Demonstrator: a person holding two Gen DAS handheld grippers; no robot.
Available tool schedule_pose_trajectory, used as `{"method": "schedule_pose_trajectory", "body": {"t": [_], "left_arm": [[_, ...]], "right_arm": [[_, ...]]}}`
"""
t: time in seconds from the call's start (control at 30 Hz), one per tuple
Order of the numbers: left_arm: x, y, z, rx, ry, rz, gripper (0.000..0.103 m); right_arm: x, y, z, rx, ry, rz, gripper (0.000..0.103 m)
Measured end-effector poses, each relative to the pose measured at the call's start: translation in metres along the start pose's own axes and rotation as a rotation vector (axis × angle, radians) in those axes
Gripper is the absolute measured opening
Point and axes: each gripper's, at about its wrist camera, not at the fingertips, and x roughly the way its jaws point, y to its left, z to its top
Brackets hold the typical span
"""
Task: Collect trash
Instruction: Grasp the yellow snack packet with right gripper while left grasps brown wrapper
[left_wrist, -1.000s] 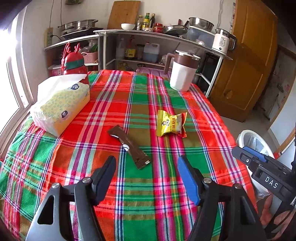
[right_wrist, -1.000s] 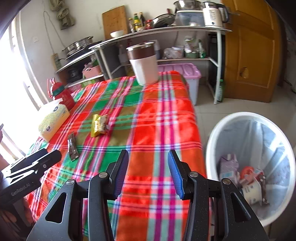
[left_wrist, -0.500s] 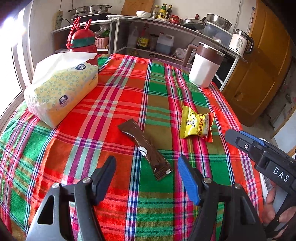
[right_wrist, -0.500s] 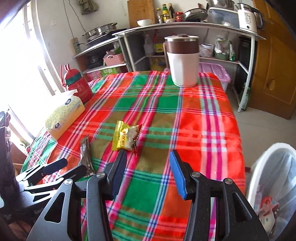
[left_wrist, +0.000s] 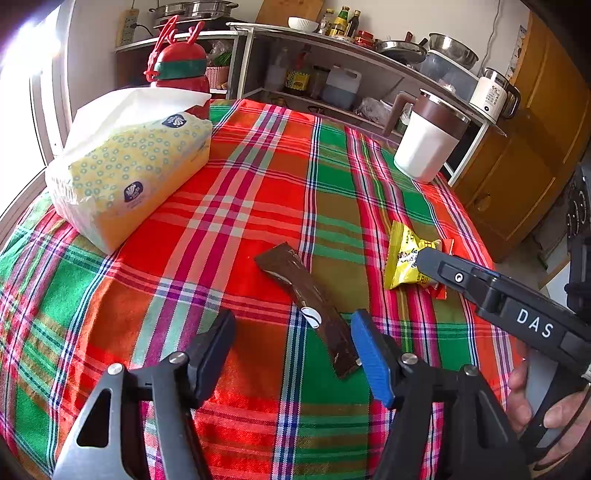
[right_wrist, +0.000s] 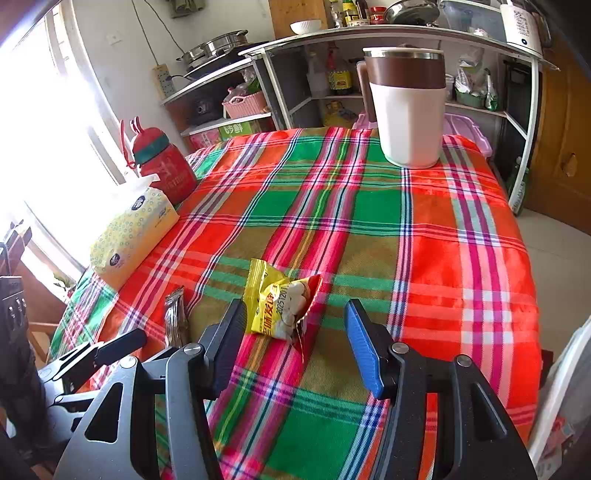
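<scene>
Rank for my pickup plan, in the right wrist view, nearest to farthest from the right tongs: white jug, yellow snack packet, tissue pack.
1. Yellow snack packet, just ahead of the right tongs.
2. Tissue pack, left.
3. White jug, far end.

Brown wrapper (left_wrist: 310, 310) flat on tablecloth; yellow snack packet (right_wrist: 280, 302) beside, crumpled.

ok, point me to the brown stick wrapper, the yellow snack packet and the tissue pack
brown stick wrapper (left_wrist: 308, 306): left wrist view, middle of the strip, above the white logo.
yellow snack packet (right_wrist: 275, 302): right wrist view, printed front face.
tissue pack (left_wrist: 140, 173): left wrist view, patterned top face.
</scene>
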Motion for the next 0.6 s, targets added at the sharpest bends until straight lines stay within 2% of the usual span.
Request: {"method": "schedule_pose_trajectory", "body": {"t": [0.27, 0.4, 0.6], "left_arm": [[0.000, 0.008, 0.002, -0.023, -0.008, 0.006, 0.045], [0.001, 0.007, 0.004, -0.015, -0.007, -0.007, 0.037], [0.008, 0.002, 0.010, -0.029, 0.016, -0.053, 0.035]], "right_arm": [[0.012, 0.005, 0.003, -0.002, 0.018, 0.007, 0.054], [0.013, 0.006, 0.001, 0.011, 0.017, 0.005, 0.035], [0.007, 0.005, -0.002, 0.023, 0.006, 0.012, 0.029]]}}
